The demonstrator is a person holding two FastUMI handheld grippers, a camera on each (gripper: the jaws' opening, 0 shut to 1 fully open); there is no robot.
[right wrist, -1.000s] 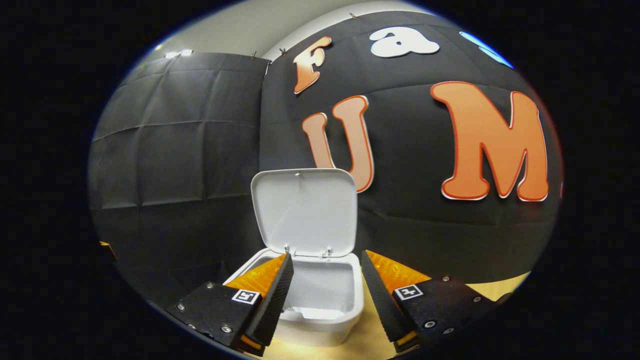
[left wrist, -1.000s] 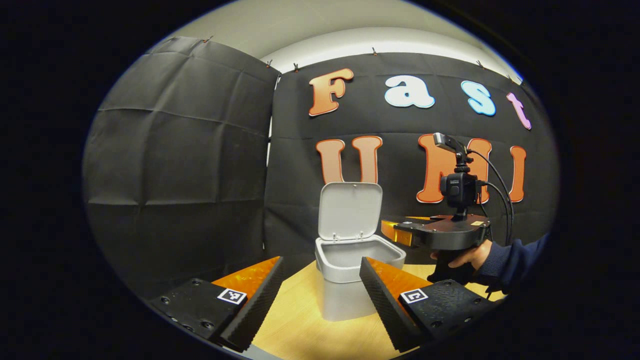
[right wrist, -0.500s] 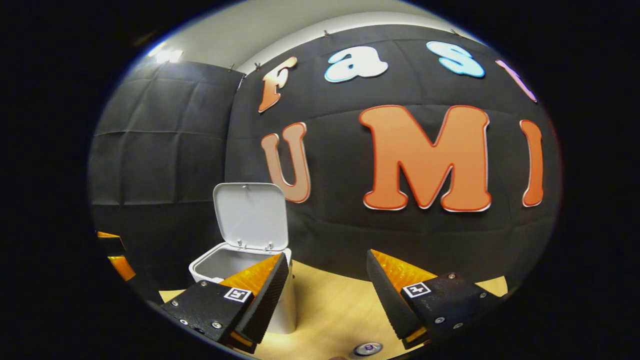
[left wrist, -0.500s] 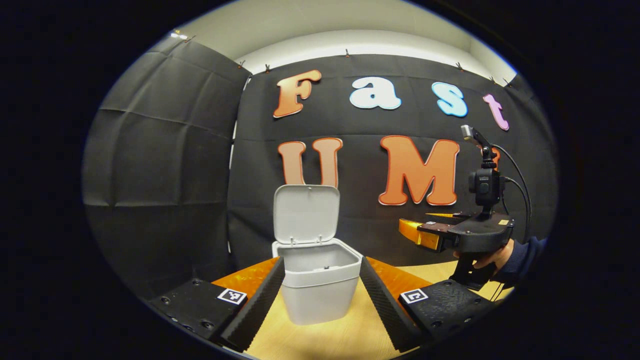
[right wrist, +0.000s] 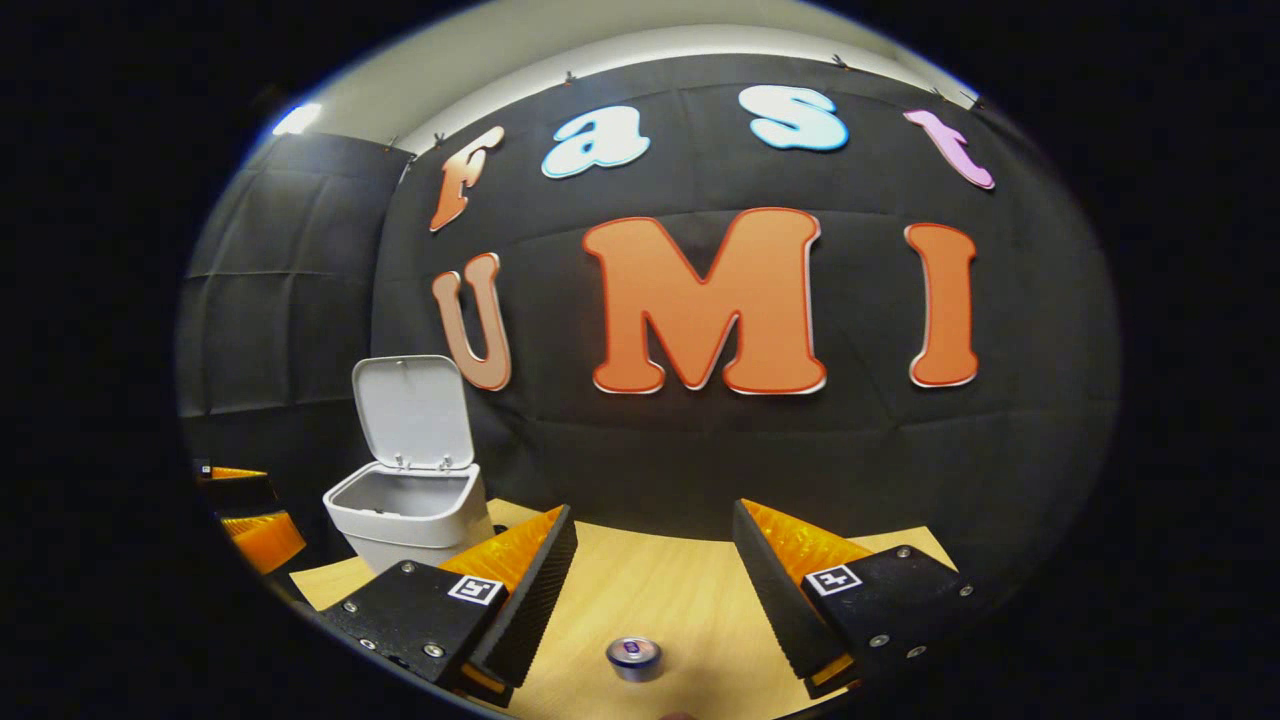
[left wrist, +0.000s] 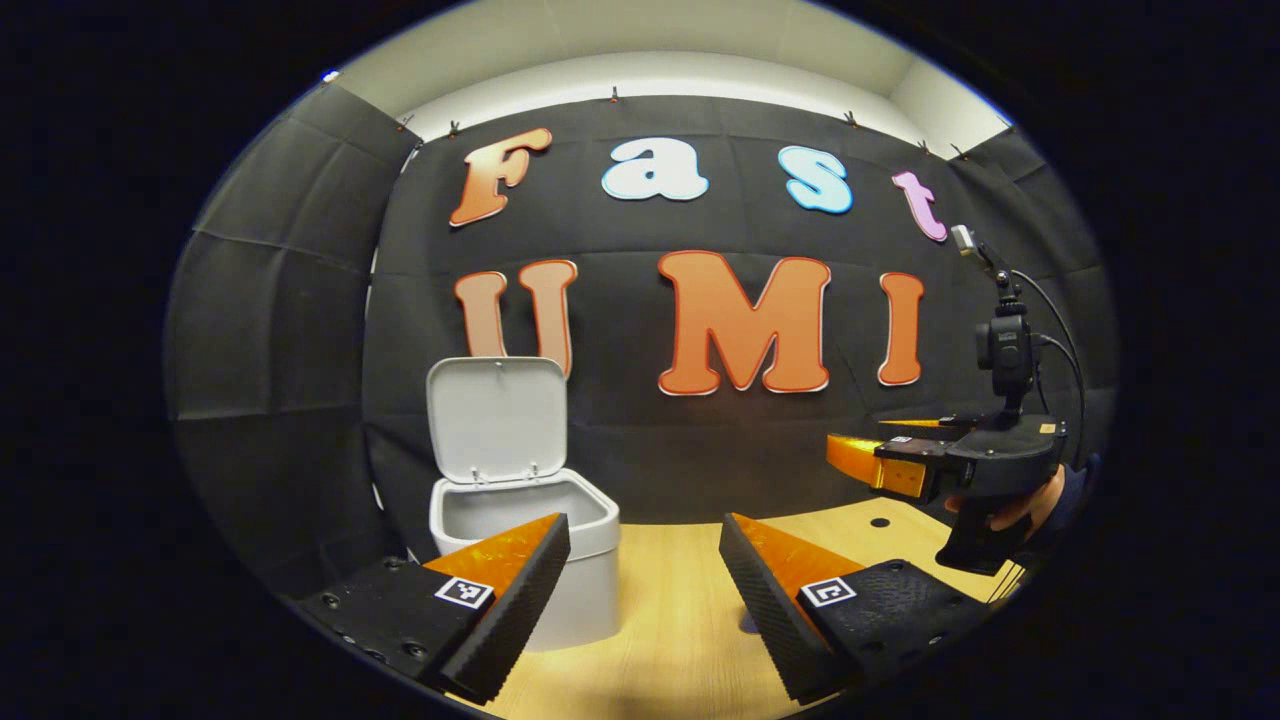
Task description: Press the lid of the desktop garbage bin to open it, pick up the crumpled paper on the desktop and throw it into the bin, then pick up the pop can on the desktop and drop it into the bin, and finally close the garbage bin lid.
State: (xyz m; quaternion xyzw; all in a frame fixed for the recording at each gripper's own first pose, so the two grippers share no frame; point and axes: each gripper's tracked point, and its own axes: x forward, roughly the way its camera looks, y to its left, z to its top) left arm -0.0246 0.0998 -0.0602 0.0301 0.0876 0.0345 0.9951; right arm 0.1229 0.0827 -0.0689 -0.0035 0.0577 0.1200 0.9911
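The white desktop bin (left wrist: 520,570) (right wrist: 405,510) stands on the wooden table at the left, its lid (left wrist: 497,418) (right wrist: 412,410) tipped up and back. My left gripper (left wrist: 645,590) is open and empty, the bin just behind its left finger. In the right gripper view, the pop can (right wrist: 634,658) stands upright on the table, low between the fingers of my right gripper (right wrist: 650,590), which is open above it and holds nothing. The left gripper view catches the right gripper (left wrist: 900,465) far right, held by a hand. The bin's inside is hidden from here.
The wooden table (left wrist: 680,600) (right wrist: 660,590) runs back to the black cloth wall. A small dark hole (left wrist: 879,522) marks the tabletop at the right. The left gripper's fingers (right wrist: 245,505) show at the left edge of the right gripper view.
Both grippers have swung to the right, away from the bin, which has slid leftward in both views. The pop can has come into the right gripper view. The lid stays up.
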